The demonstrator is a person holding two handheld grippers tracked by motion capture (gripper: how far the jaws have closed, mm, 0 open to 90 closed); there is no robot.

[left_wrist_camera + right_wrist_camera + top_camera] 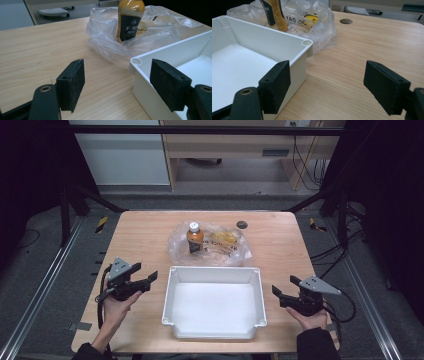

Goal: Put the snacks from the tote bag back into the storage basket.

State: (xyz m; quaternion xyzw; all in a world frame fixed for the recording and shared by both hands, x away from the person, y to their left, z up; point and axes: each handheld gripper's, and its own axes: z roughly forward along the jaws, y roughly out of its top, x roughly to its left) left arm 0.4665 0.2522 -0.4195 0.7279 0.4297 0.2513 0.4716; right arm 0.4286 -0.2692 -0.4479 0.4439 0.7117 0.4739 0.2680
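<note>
both hands rest by the empty white bin (214,325), left gripper (146,279) and right gripper (278,295) wide open holding nothing; grabbing the loose plastic bag (181,246) could topple the upright bottle (194,238) standing inside it behind the bin.

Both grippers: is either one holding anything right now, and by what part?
Nothing is held. The left gripper and right gripper both have jaws open and empty, one each side of the white bin.
</note>
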